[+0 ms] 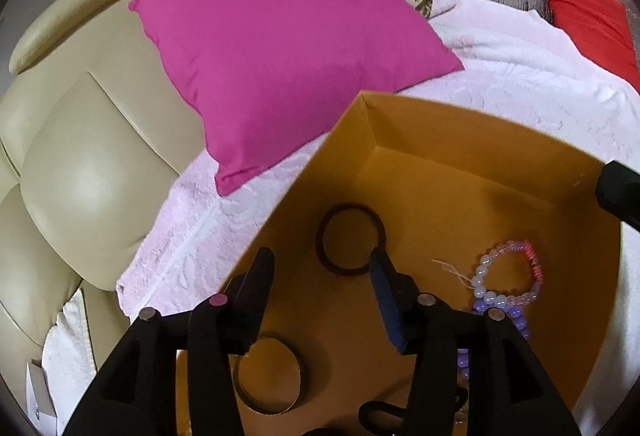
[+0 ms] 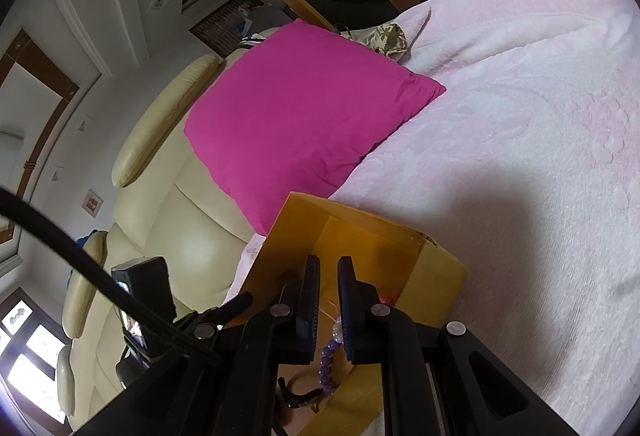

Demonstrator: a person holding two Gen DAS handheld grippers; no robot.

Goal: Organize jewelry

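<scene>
Our left gripper hangs over the open yellow cardboard box with its two black fingers spread wide and nothing between them. Just past the right fingertip lies a dark brown round bangle, flat on the box floor; the fingertip overlaps its rim in this view, and we cannot tell whether they touch. Below the left finger we see a second bangle, gold-coloured and wider, also flat on the floor, partly hidden by the gripper body. To the right of the gripper rests a bracelet of white, pink and red beads, with a loose white thread beside it, and next to that a strand of pale purple beads running under the gripper frame.

Our right gripper holds its fingers nearly together, a narrow gap between them. In the right wrist view purple and whitish beads show low in that gap; we cannot tell whether the pads pinch them or merely stand in front of them.

The box sits on a pale pink textured bedspread. A magenta square cushion leans just behind the box, against a cream leather armchair. A red cushion lies well apart at the far right.
</scene>
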